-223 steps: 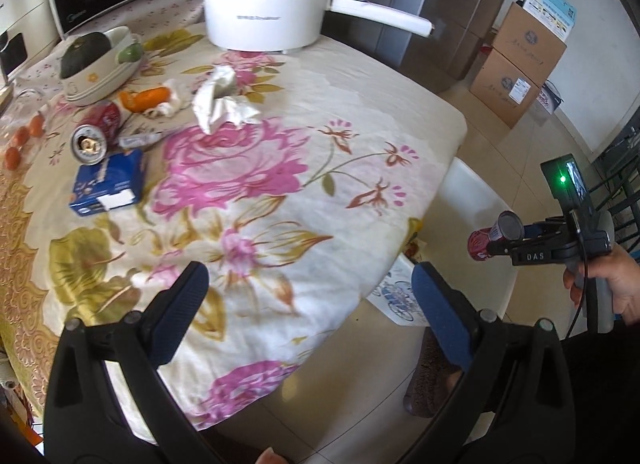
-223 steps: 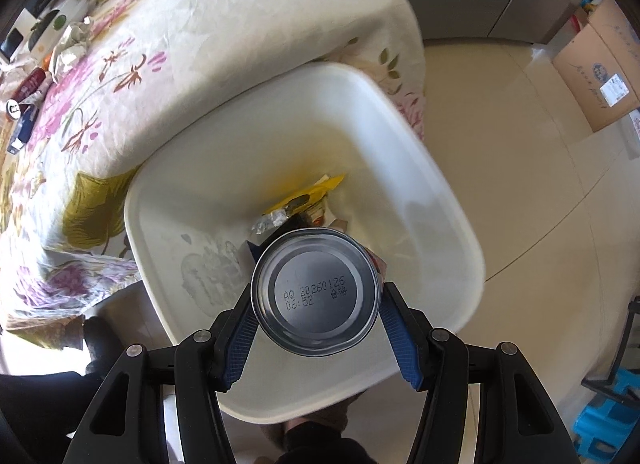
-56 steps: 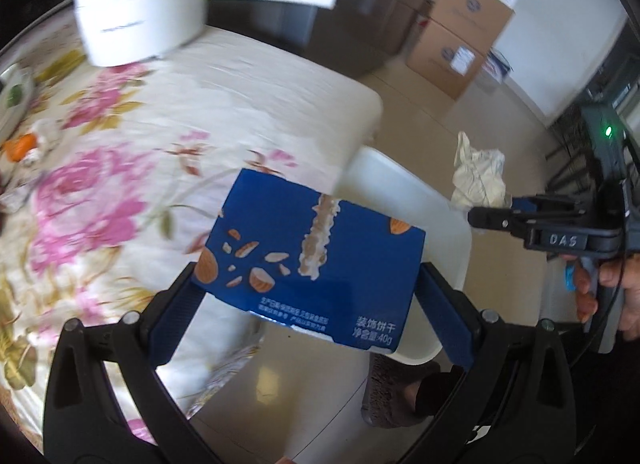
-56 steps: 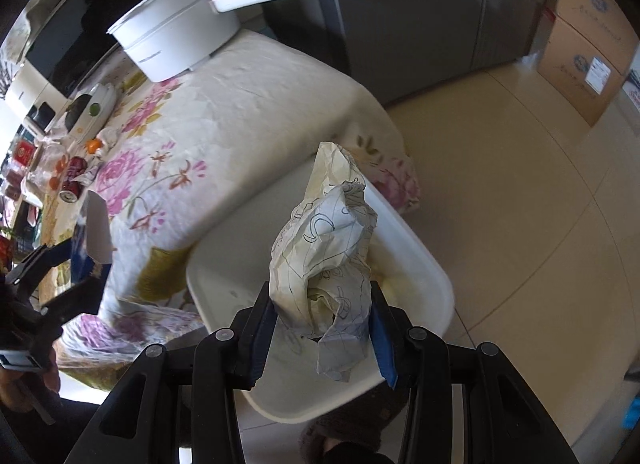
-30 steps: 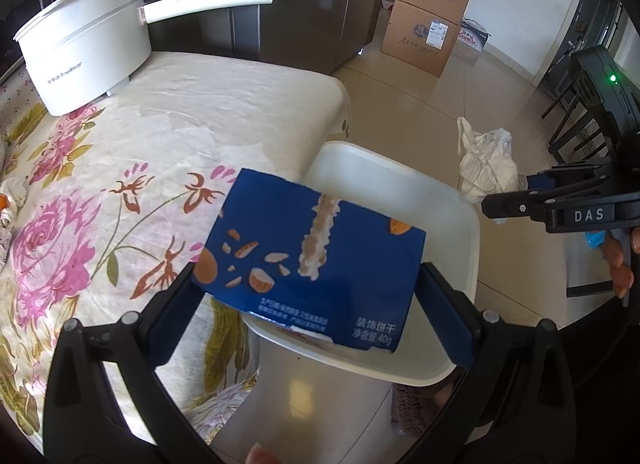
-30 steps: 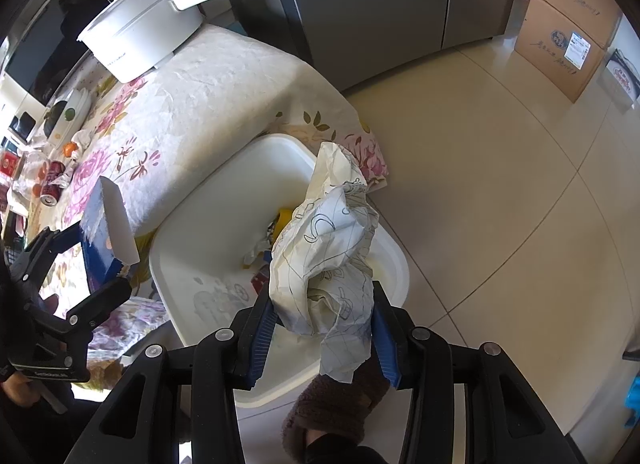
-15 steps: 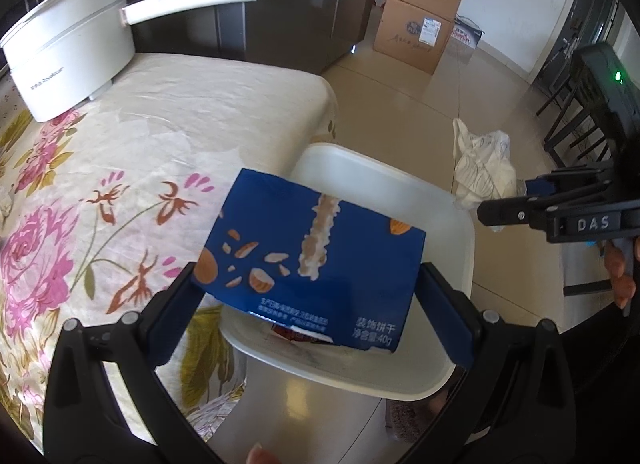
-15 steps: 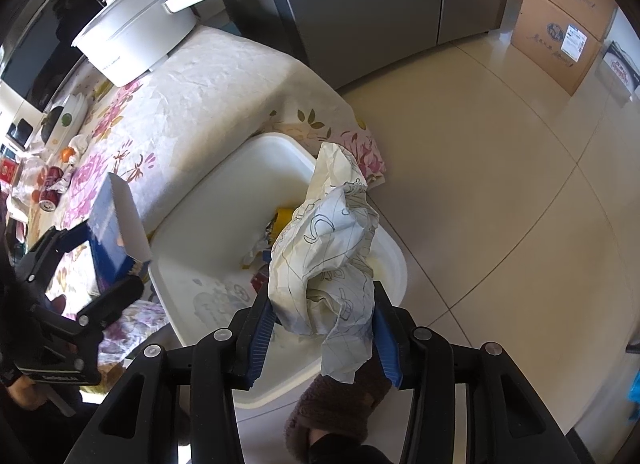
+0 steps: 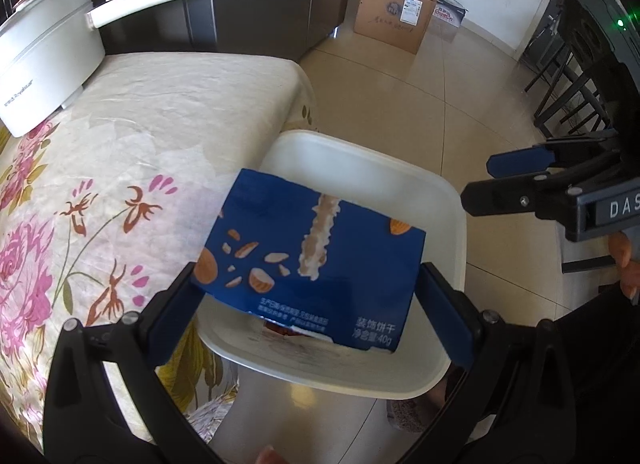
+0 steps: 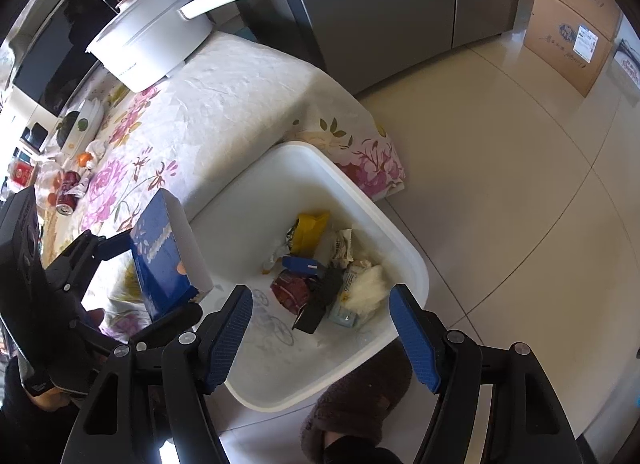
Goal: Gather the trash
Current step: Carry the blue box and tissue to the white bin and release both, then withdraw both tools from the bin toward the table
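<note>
I'm working two handheld tongs above a white bin (image 10: 404,248) that sits on the floor against the corner of a floral-cloth table (image 9: 168,112). My right gripper (image 10: 320,328) hangs over the bin's near rim; its jaws have just been opening and stand apart w/ nothing between them. The crumpled paper wad (image 10: 368,284) lies inside the bin among other wrappers.

My left gripper (image 9: 308,308) is clamped on a blue biscuit box (image 9: 312,260), held over the bin's table-side rim, partly above the table edge.

Risk, as I judge it: if I let go here, the box (flat, light, tilted) could clip the rim and slide to the floor or back onto the cloth. More trash, incl. a red can (image 10: 66,204), waits at the table's far end from the bin.
</note>
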Tool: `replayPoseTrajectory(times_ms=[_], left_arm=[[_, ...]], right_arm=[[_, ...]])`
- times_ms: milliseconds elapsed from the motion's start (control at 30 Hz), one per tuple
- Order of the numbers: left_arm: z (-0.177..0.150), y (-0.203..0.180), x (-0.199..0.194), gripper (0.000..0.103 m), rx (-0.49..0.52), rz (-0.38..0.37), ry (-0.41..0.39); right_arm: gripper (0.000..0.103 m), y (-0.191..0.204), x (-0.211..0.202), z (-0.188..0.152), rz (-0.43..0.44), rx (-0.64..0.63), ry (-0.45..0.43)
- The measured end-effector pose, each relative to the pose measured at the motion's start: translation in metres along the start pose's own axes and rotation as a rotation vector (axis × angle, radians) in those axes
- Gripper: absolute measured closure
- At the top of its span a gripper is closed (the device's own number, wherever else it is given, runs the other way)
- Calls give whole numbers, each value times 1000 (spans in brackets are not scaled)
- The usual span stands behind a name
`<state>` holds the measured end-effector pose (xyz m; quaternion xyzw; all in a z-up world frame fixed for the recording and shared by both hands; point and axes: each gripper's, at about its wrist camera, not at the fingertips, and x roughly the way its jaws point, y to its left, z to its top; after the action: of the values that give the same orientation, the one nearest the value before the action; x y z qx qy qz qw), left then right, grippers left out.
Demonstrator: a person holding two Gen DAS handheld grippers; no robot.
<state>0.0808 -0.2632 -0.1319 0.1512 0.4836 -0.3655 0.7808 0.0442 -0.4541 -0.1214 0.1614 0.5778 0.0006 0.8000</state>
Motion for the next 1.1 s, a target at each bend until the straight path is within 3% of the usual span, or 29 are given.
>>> replayPoseTrajectory(times_ms=[133, 300, 500, 600, 733, 900, 1100], left_arm=[[1, 6, 2, 1, -55, -85, 16], [3, 8, -1, 2, -75, -107, -3], [1, 1, 0, 5, -26, -77, 24], [0, 0, -1, 2, -18, -97, -7], [-2, -5, 1, 1, 21, -58, -14], [-3, -6, 6, 1, 26, -77, 17], [-6, -2, 1, 1, 27, -61, 28]], right_arm=[[30, -4, 0, 1, -1, 13, -1], [30, -13, -3, 1, -1, 40, -8], [30, -19, -5, 1, -2, 56, -10], [30, -19, -5, 1, -1, 56, -12], [30, -17, -6, 0, 11, 57, -13], [30, -5, -6, 3, 92, 44, -11], [30, 15, -8, 10, 103, 8, -20]])
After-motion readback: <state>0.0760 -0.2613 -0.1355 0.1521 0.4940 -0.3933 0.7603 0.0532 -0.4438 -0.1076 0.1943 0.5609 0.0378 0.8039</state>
